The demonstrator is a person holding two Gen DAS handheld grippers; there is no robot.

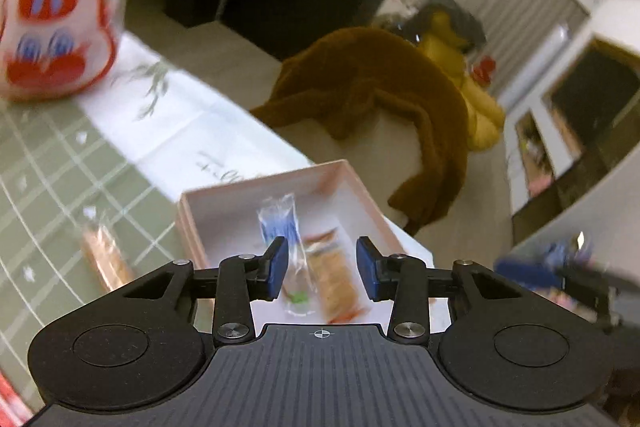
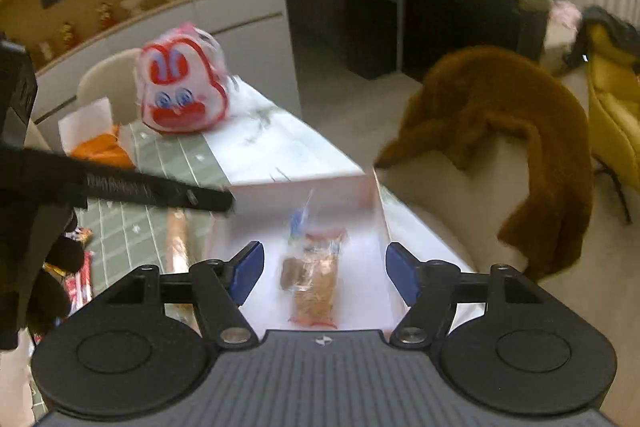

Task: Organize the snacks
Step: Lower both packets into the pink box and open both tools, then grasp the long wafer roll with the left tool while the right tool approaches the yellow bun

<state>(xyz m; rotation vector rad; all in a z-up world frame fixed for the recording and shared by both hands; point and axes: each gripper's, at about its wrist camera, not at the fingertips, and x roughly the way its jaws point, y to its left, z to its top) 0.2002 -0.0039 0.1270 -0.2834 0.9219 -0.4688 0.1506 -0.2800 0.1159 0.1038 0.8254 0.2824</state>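
Two snack packets (image 2: 314, 279) lying inside the pink box (image 1: 256, 187) on the table, left gripper (image 1: 322, 267) and right gripper (image 2: 324, 273) above the box, jaws spread, empty, another packet (image 1: 105, 255) beside the box.

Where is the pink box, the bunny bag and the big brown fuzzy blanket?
pink box (image 1: 192, 205): left wrist view, on its near-left wall.
bunny bag (image 2: 180, 89): right wrist view, on its printed face.
brown fuzzy blanket (image 2: 500, 107): right wrist view, on its upper middle.
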